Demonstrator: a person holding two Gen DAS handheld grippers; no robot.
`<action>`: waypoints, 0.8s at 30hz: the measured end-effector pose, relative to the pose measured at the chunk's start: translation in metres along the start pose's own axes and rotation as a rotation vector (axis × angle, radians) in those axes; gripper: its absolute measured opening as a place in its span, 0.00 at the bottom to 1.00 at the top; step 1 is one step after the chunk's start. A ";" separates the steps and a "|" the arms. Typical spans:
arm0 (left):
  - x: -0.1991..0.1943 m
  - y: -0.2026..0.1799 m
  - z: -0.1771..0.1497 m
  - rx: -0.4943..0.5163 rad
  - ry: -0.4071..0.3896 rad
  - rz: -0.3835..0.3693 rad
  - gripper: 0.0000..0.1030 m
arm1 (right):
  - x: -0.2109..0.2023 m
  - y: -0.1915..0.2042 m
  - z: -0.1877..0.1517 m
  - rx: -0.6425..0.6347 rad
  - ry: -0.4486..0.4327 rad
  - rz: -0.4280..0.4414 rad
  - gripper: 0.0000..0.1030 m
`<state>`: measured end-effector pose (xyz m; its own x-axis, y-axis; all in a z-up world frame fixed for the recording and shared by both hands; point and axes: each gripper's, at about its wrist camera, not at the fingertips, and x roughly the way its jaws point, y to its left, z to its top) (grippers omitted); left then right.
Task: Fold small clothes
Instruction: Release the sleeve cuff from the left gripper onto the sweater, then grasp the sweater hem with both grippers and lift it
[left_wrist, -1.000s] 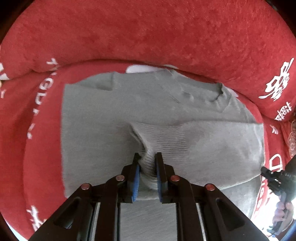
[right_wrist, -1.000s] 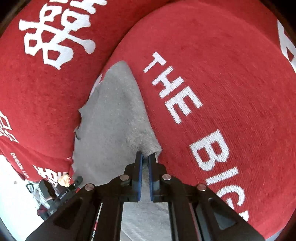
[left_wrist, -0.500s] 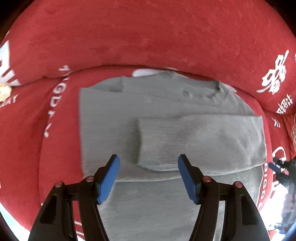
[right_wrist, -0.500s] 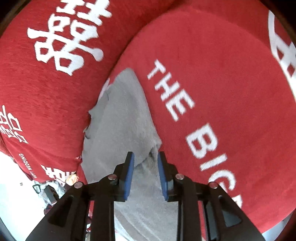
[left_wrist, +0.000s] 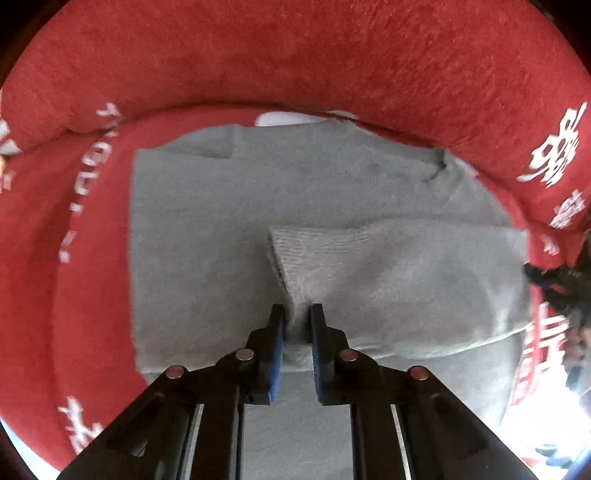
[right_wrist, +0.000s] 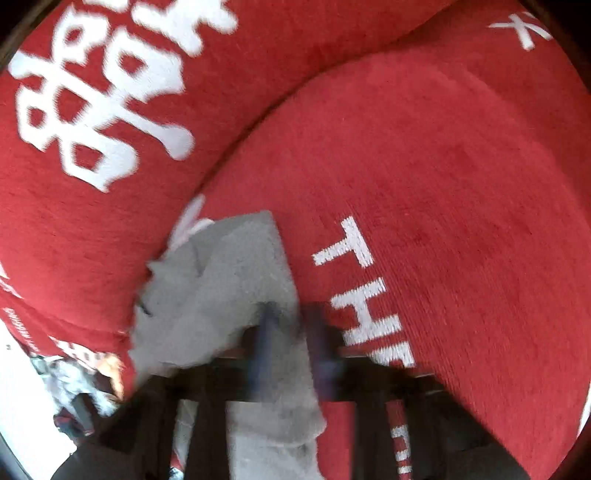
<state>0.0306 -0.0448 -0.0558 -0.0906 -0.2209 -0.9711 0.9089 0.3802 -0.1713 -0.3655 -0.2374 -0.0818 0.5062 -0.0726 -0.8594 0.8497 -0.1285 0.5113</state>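
A grey knit sweater (left_wrist: 207, 229) lies flat on the red sofa seat, with one sleeve (left_wrist: 399, 266) folded across its body. My left gripper (left_wrist: 296, 317) points down at the ribbed cuff. Its jaws are closing, and the cuff bunches up between the blue pads (left_wrist: 277, 350). In the right wrist view, which is blurred, my right gripper (right_wrist: 291, 325) is also closing with the sweater's (right_wrist: 229, 280) side edge between its fingers. That fabric is raised off the seat and drapes back over the gripper. The right gripper (left_wrist: 554, 288) shows as a dark blur at the sweater's right edge.
A red back cushion (left_wrist: 295, 55) with white characters rises right behind the sweater. The red seat cushion (right_wrist: 461, 177) with white lettering stretches to the right. A white floor with blurred objects (right_wrist: 74, 369) shows beyond the sofa's front edge.
The left jaws let the cuff go, spread wide, then closed on it again. The right jaws parted and closed again; that gripper moved sideways and its fabric edge now stands raised.
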 end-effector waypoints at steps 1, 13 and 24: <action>0.000 0.003 -0.003 0.003 -0.005 0.050 0.15 | 0.002 0.004 -0.001 -0.034 -0.003 -0.041 0.09; -0.037 0.009 -0.019 0.016 -0.042 0.098 0.78 | -0.033 0.048 -0.049 -0.199 -0.031 -0.171 0.38; -0.035 -0.030 -0.038 0.073 0.066 0.118 0.78 | -0.021 0.062 -0.126 -0.137 0.113 -0.077 0.40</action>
<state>-0.0087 -0.0149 -0.0233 -0.0061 -0.1185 -0.9929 0.9417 0.3332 -0.0456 -0.3047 -0.1193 -0.0320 0.4455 0.0444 -0.8942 0.8949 0.0073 0.4462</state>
